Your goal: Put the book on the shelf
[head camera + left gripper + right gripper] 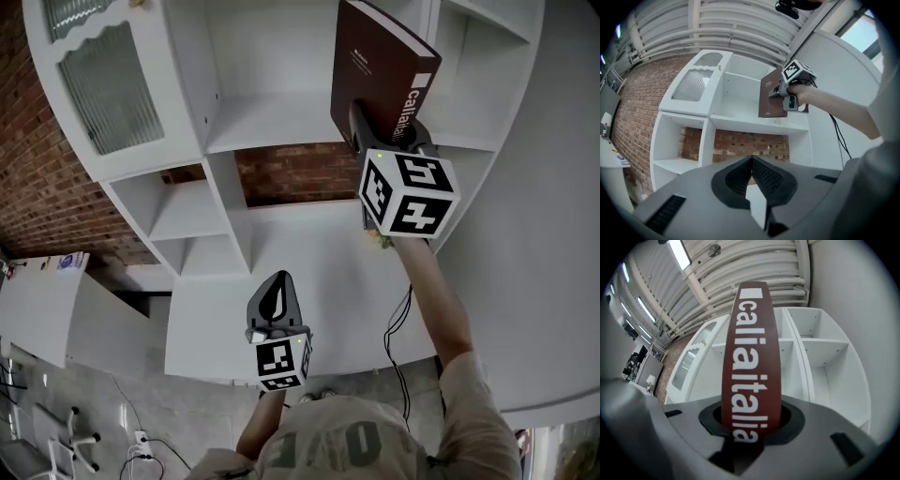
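One wht shelf unit point(281, 127), brick wall point(300, 173)

Red brick wall point(291, 173), ribbed-glass cabinet door point(111, 89) at upper left, lit strip light point(680, 254) on corrugated ceiling point(754, 263).

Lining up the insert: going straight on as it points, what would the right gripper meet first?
Probably the back panel of the white shelf unit's open compartment, reached first by the dark brown hardcover book clamped in the right gripper; depth is unclear.
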The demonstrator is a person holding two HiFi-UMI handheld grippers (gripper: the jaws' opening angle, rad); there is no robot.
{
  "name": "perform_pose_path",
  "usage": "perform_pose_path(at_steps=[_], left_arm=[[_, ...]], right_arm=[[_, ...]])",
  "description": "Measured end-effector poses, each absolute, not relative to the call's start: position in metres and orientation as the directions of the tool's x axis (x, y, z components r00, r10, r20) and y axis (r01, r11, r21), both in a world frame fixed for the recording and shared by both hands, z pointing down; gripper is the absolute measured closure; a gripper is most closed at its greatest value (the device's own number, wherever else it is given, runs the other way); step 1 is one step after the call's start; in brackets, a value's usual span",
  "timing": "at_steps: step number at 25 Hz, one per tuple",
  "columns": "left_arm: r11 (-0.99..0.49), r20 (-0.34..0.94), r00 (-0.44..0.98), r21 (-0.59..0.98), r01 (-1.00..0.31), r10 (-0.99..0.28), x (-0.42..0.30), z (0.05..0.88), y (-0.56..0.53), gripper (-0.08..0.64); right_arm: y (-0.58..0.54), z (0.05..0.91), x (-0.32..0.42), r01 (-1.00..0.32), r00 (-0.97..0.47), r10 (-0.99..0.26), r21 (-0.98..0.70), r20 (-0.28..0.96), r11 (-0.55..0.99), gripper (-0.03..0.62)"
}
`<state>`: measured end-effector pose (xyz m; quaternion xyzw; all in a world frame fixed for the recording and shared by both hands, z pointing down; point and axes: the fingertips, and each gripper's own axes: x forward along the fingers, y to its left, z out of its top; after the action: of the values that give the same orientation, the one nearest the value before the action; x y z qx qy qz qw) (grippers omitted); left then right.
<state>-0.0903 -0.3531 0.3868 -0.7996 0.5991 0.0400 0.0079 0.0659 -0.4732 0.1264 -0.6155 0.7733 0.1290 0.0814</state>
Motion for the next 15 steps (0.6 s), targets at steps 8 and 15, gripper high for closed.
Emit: perform_pose_path(at_steps=[8,15], left_arm=[[-0.227,-0.044,0.227,0.007,-0.974,-0.973,-0.107,0.394,-0.353,0.548],[-0.171,-0.030,0.171,0.008,-0.985,-0.985,-0.129,0.396,-0.357,0.548]], right_arm=[[-0.564,0.129,0.050,-0.980,-0.186,-0.975,0.099,-0.119,0.175,0.441],[-0.613,0.135,0.047,-0.987,-0.155,-0.988,0.047,-0.023,0.154,0.441]])
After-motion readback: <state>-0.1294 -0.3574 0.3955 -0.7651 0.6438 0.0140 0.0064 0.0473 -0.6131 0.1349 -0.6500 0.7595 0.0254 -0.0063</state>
